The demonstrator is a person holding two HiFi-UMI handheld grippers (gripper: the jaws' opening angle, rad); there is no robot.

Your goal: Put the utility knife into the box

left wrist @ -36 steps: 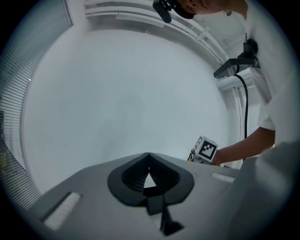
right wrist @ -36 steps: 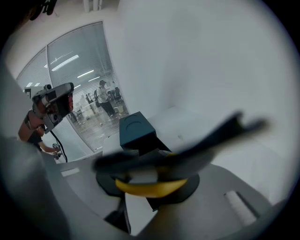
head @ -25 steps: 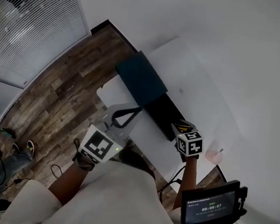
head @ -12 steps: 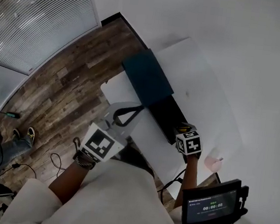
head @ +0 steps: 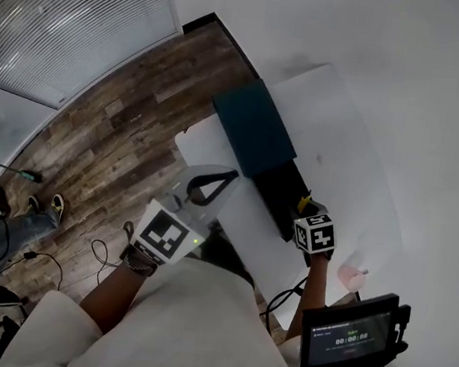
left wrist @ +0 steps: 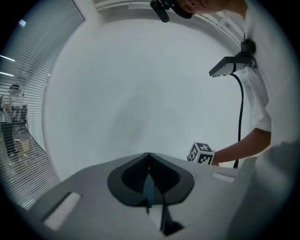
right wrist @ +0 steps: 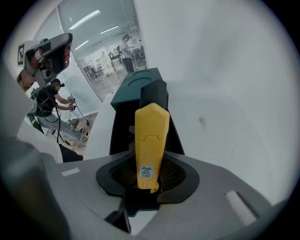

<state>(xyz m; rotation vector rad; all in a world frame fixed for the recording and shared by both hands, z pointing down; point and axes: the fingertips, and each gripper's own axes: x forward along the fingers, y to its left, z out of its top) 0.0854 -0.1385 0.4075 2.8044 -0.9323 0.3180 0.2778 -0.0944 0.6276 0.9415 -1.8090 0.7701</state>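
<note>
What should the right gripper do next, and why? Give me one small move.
Probably ease the right gripper down toward the open box: its jaws are clamped on the yellow utility knife, whose tip points at the box's near end, and the teal lid stands clear.

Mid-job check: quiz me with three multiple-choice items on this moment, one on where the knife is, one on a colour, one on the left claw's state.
1. Where is the utility knife?
A. on the table
B. in the right claw, by the open box
C. on the floor

2. What colour is the box's lid?
A. red
B. white
C. dark teal

3. How do the left claw's jaws stand?
A. shut together
B. wide apart
C. clamped on a cable

Key:
1. B: the right gripper view shows the yellow knife between its pads.
2. C: the head view shows the teal lid.
3. A: the left gripper view shows the jaws meeting.
</note>
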